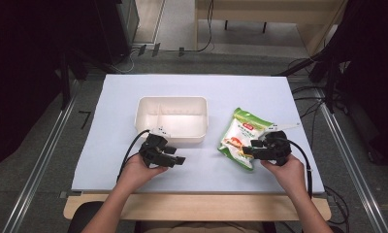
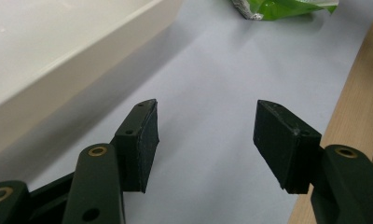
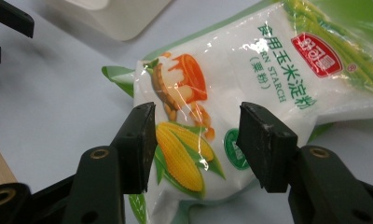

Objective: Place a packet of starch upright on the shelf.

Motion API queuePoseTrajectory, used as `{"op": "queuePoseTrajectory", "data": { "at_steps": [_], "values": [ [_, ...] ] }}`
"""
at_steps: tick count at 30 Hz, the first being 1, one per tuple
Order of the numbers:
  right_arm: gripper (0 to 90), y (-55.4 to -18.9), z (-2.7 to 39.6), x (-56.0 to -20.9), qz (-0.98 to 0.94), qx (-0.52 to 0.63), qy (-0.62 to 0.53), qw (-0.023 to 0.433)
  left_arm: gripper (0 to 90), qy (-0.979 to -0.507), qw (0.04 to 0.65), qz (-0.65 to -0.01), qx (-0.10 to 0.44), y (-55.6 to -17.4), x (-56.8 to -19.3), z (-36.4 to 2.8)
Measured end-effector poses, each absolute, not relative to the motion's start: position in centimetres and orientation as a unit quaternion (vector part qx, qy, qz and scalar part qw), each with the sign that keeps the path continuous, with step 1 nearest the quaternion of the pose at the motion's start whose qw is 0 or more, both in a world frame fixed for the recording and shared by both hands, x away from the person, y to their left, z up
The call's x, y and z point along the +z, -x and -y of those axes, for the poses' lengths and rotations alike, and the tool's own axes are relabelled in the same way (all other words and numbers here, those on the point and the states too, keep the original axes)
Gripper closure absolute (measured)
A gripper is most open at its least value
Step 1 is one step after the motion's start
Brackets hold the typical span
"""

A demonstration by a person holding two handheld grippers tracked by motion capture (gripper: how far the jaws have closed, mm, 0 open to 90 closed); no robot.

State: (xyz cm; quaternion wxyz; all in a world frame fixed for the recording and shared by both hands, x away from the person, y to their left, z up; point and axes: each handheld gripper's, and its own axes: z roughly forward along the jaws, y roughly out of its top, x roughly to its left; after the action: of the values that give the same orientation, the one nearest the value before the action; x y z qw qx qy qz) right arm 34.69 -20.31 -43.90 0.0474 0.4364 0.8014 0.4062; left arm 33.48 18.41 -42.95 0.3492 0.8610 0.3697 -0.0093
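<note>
Near the table's front edge, my right tongs gape around the corn starch bag, ready to pinch its lower end. My left tongs wait spread and empty beside the white tray, perhaps the bag's destination.

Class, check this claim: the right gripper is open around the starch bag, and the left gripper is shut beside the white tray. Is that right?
Not quite. The left gripper is open, not shut: the left gripper view shows its jaws spread apart over bare table beside the white tray. The rest holds: the right gripper is open around the starch bag.
</note>
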Motion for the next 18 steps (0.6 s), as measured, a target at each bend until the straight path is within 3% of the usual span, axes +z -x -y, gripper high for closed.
{"op": "queuePoseTrajectory", "data": {
  "at_steps": [6, 10, 14, 18],
  "values": [
    [45.0, -35.21, 20.70, -44.18, -0.793, 0.420, -0.441, 0.021, 41.4, -0.862, 0.348, -0.367, -0.008, -33.57, -43.00, -18.33],
    [44.3, -35.11, 20.83, -43.91, -0.789, 0.421, -0.446, 0.034, 41.4, -0.863, 0.347, -0.366, -0.009, -33.60, -43.06, -18.20],
    [52.0, -34.65, 20.90, -43.57, -0.789, 0.418, -0.447, 0.053, 41.4, -0.864, 0.347, -0.364, -0.008, -33.67, -43.03, -18.18],
    [48.4, -34.53, 20.94, -43.61, -0.788, 0.408, -0.457, 0.055, 41.5, -0.864, 0.348, -0.364, -0.007, -33.74, -43.00, -18.16]
  ]
}}
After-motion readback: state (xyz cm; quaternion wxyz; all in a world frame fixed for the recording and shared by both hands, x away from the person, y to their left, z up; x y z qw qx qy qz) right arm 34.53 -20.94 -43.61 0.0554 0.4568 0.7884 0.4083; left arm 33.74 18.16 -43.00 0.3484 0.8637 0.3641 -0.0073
